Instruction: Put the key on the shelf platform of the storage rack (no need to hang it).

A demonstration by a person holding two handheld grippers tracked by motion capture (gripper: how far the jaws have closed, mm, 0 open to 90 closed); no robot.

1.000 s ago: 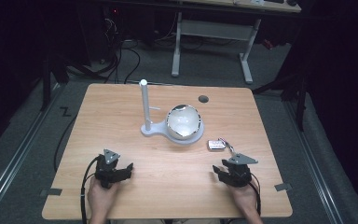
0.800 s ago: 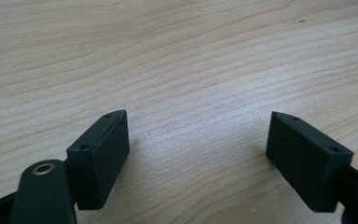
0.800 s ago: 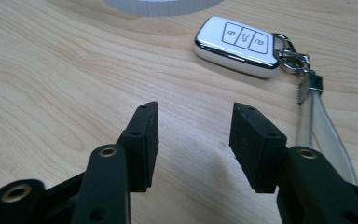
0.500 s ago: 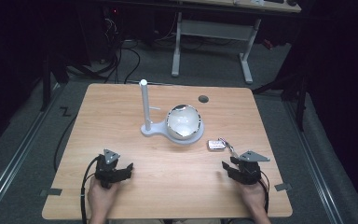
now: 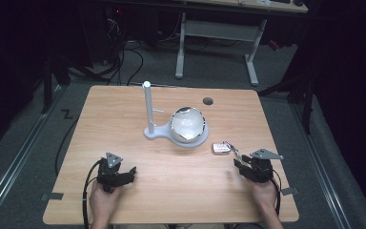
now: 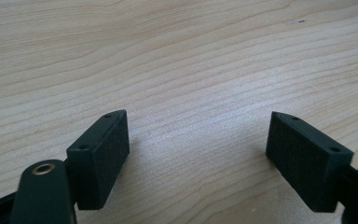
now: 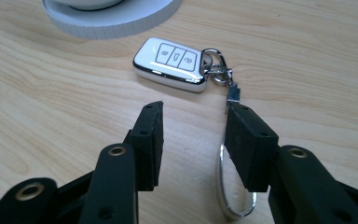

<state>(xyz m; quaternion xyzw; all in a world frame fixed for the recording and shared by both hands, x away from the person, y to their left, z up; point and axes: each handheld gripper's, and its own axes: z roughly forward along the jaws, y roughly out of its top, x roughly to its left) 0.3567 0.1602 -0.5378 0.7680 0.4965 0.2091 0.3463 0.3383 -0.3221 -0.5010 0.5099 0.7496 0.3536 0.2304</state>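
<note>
Wooden table [image 7: 51, 116] under half-open, closing right claw [image 7: 193, 140], empty, near key fob [image 7: 172, 63]

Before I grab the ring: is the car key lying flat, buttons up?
Flat, buttons up. The car key lies on the table with three buttons showing, ahead of the right tongs.

The key fob's ring [image 7: 233, 205] runs partly behind the right hand-held gripper [image 7: 193, 140], and the white stand base [image 7: 107, 14] is cut off by the top edge.

Bright, even overhead light on the table [image 5: 124, 109] — dark, murky surroundings, soft shadows, slight high-view blur.
</note>
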